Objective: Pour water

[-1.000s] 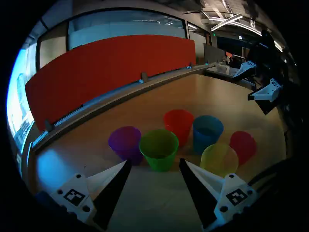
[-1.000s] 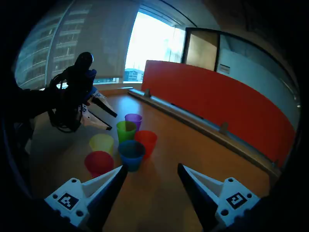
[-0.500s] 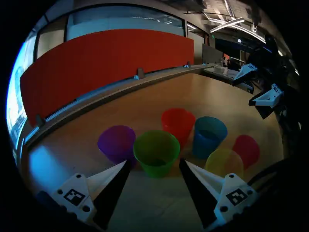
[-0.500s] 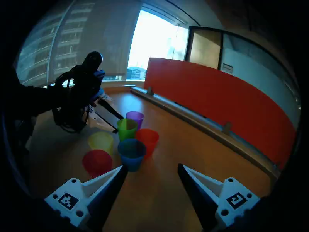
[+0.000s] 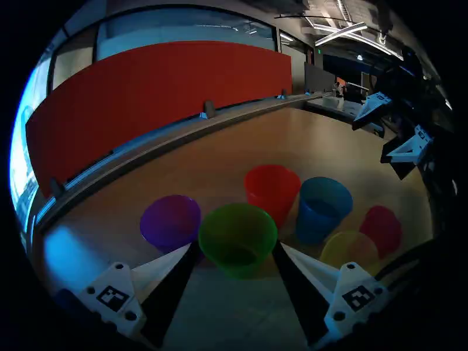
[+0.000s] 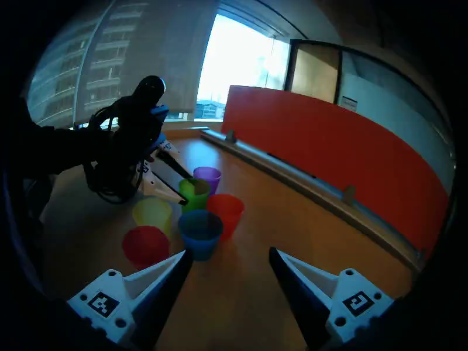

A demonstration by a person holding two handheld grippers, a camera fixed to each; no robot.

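Over surface [image 5: 251,146], left gripper [image 5: 234,245] moved in: green cup [image 5: 237,234] now between my wide-open empty jaws; grasp likely next.

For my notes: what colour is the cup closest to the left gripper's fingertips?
The cup is green; the left gripper view shows it best.
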